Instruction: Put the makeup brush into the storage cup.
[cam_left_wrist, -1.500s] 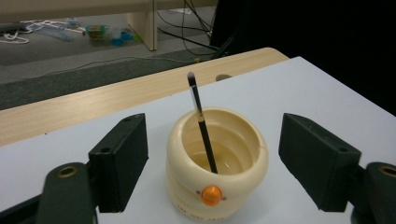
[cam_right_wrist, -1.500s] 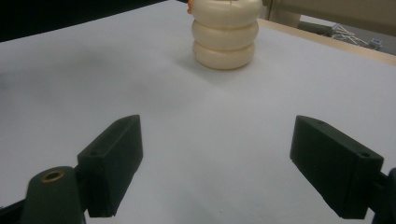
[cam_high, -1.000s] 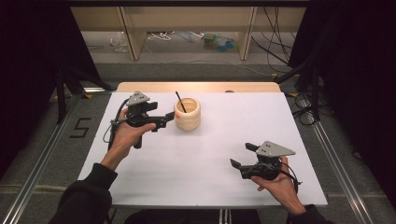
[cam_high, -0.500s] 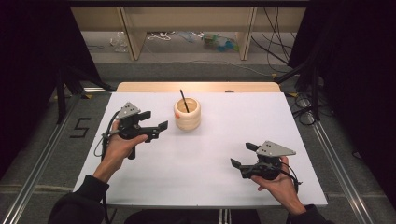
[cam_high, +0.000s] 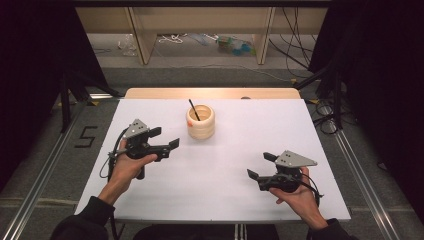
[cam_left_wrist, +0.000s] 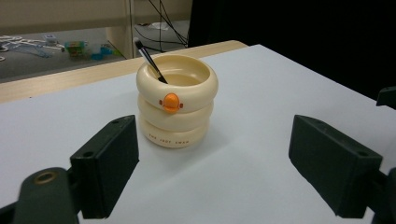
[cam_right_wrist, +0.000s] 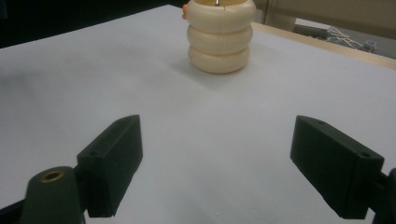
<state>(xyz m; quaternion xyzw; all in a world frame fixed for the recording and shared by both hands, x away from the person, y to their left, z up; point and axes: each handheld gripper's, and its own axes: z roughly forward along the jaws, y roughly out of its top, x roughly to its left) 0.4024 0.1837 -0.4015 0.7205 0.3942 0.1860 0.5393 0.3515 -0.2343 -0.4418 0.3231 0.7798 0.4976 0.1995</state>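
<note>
A cream pot (cam_high: 200, 122) made of three stacked rings stands upright at the back middle of the white table top (cam_high: 225, 175). A thin black brush (cam_high: 193, 108) leans inside it. My left gripper (cam_high: 165, 138) hovers open to the left of the pot and a little nearer me, with nothing between its jaws. In the left gripper view the pot (cam_left_wrist: 176, 105) shows an orange beak, and the brush (cam_left_wrist: 149, 58) leans left, ahead of the open left gripper (cam_left_wrist: 212, 135). My right gripper (cam_high: 260, 165) is open and empty at the front right. The pot (cam_right_wrist: 220, 39) stands far ahead of that right gripper (cam_right_wrist: 215, 130).
A wooden strip (cam_high: 210, 93) runs along the table's far edge. Beyond it are shelf legs, cables and clutter on the floor (cam_high: 235, 45). A "5" mark (cam_high: 86, 136) and metal rails (cam_high: 360, 175) flank the table.
My left gripper has drawn back from the pot, moving left and toward me, and stays open. The right gripper has not moved.
</note>
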